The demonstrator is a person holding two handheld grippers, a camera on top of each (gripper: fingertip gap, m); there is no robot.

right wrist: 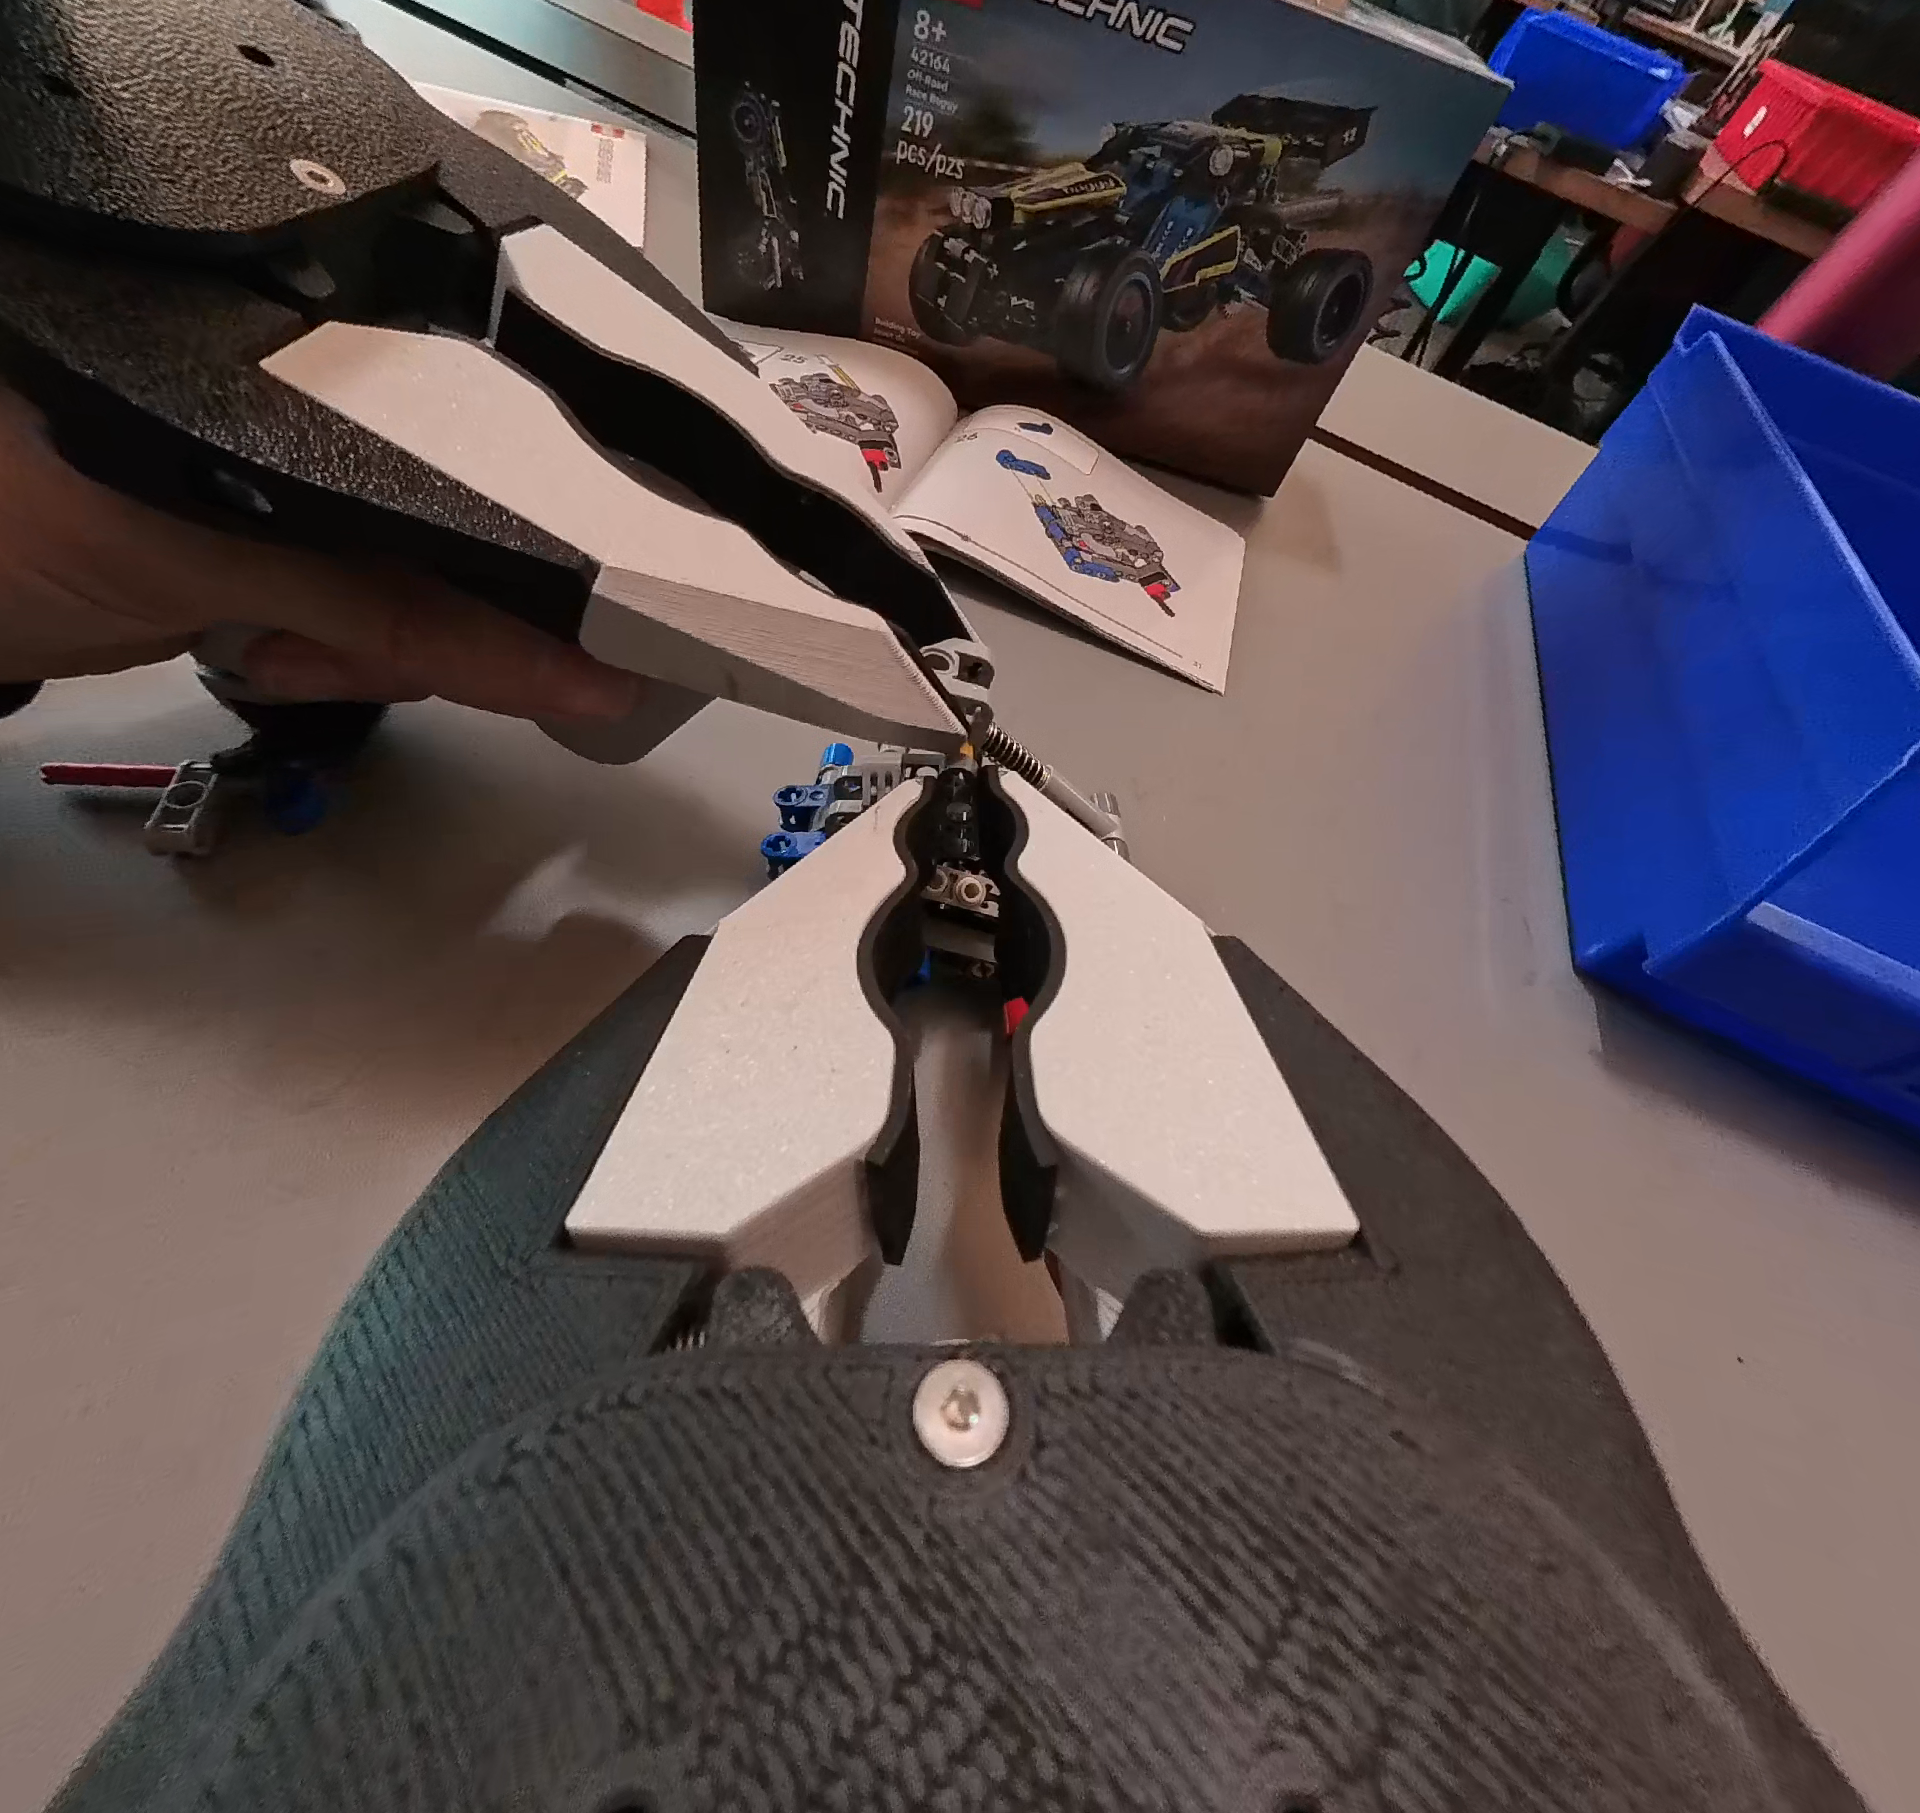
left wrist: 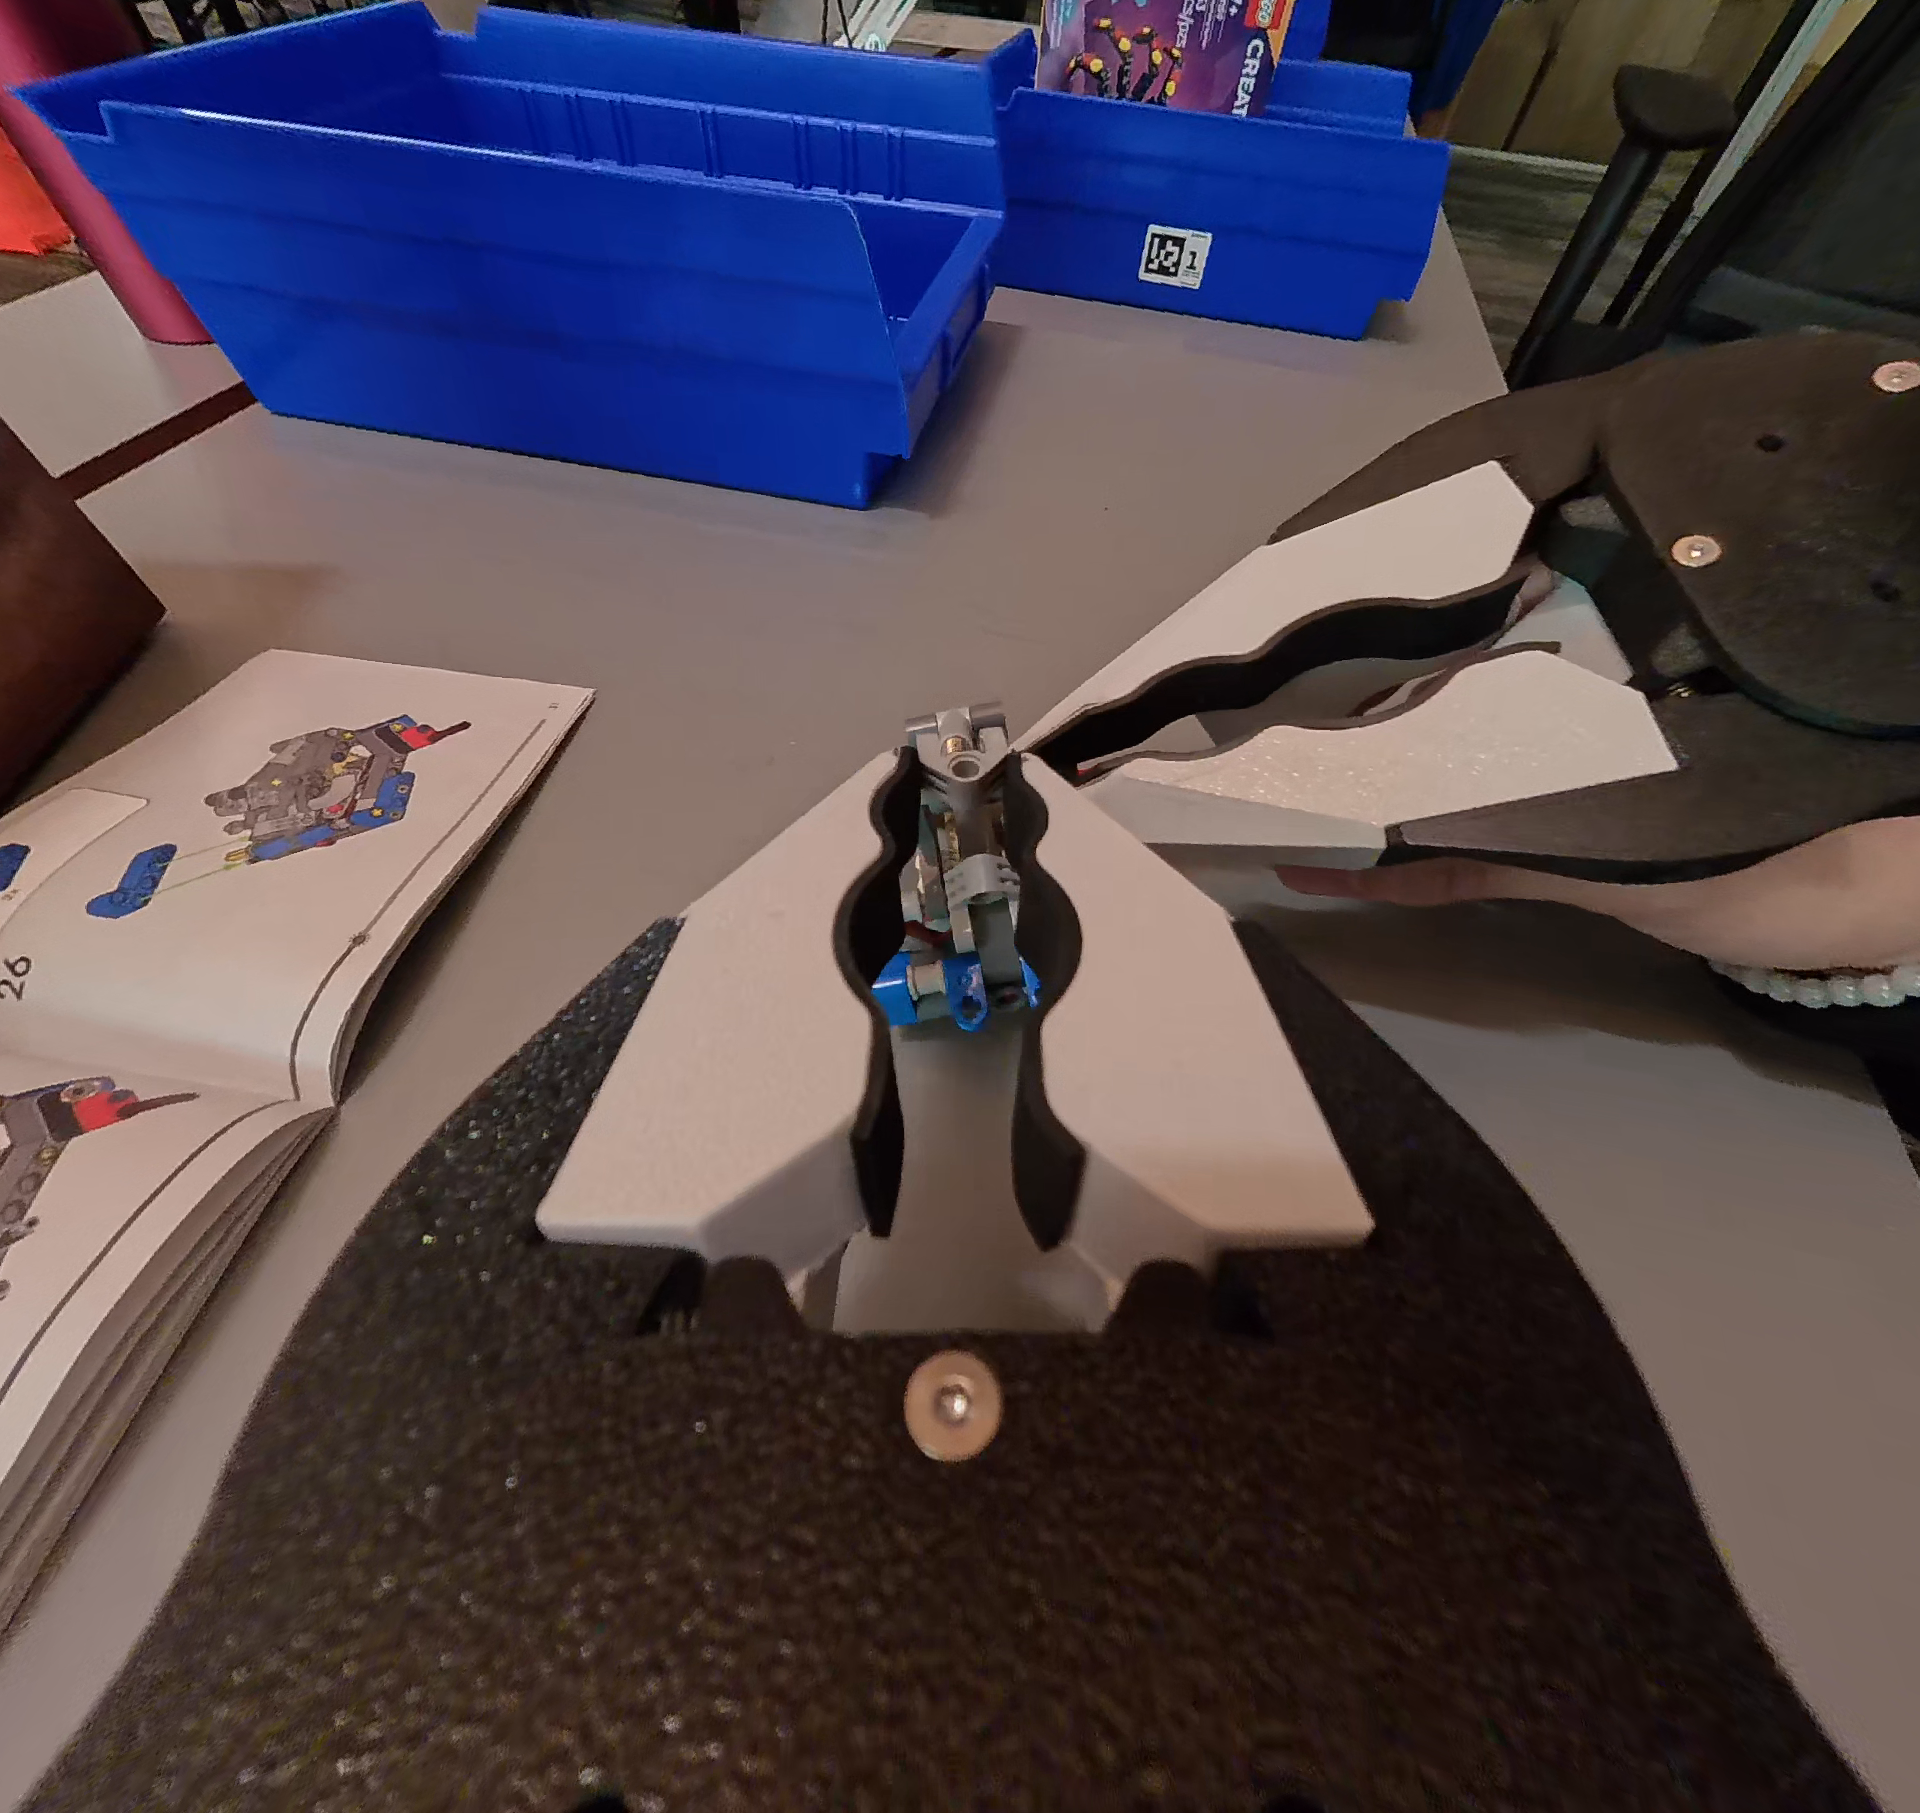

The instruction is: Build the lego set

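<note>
Glossy blue plastic bins (left wrist: 540,246) stand at twelve o'clock on the matte grey table (left wrist: 727,568). An open paper booklet (left wrist: 260,880) lies at nine. Both wavy-padded grippers, left gripper (left wrist: 956,761) and right gripper (right wrist: 961,776), pinch one knobbly grey-and-blue brick assembly (left wrist: 961,890) with a coiled spring (right wrist: 1013,750).

The grey-and-blue brick assembly (left wrist: 961,890) sits mostly hidden between the fingers (left wrist: 1122,932); the booklet (left wrist: 187,932) is cut off.
</note>
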